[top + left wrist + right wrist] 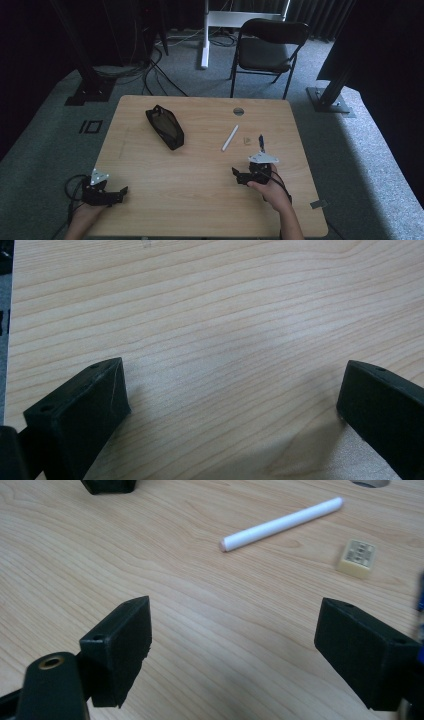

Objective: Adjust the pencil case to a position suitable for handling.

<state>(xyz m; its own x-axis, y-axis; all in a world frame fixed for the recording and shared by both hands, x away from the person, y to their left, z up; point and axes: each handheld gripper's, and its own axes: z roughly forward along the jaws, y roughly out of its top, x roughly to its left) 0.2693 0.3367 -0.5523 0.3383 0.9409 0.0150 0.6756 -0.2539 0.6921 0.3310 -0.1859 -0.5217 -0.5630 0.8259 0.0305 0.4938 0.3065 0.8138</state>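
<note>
Both jaws wide apart on left gripper [118, 194] and right gripper [235, 645], with round white pen [282, 524] and small cream eraser [356, 557] upper right on bare grained wood table [200, 610].

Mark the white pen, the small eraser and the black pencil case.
White cylindrical pen [282, 523], right gripper view, mid-barrel.
Small cream rectangular eraser [356, 557], right gripper view, top face.
Black mesh pencil case [165, 126], high view, middle of its upper side.
</note>
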